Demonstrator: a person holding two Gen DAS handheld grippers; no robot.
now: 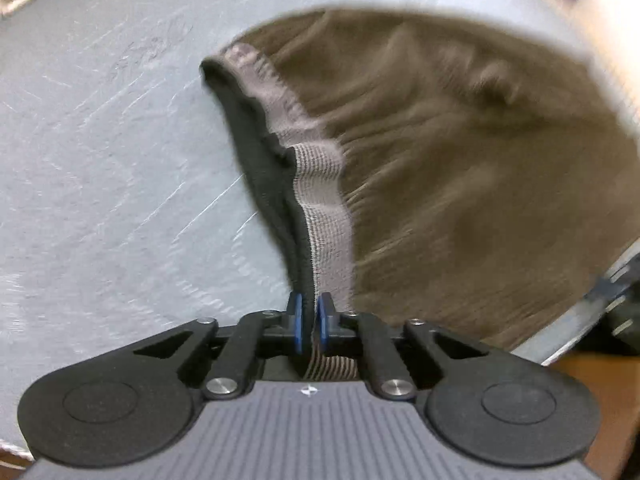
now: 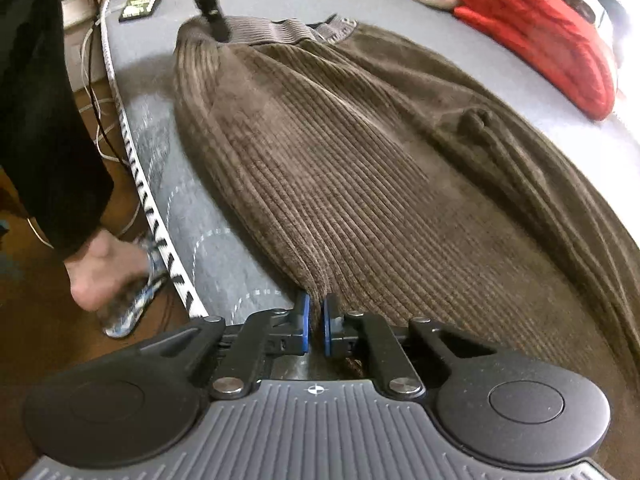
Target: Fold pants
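The left gripper (image 1: pixel 308 316) clamps the waistband (image 1: pixel 324 200); the right gripper (image 2: pixel 316 320) clamps the pants (image 2: pixel 360 184) near the mattress (image 2: pixel 224 240) edge. Folding appears barely begun; most folds remain.

Dim, soft indoor light, strong fisheye bending at edges, motion blur in left view, right view sharper

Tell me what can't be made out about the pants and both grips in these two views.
- Left wrist view: pants surface is motion-blurred; the far edge fades out.
- Left gripper: the waistband end is hidden between the pads.
- Right gripper: the pinched fabric edge is hidden.
- Right wrist view: the hems are cut off by the frame.
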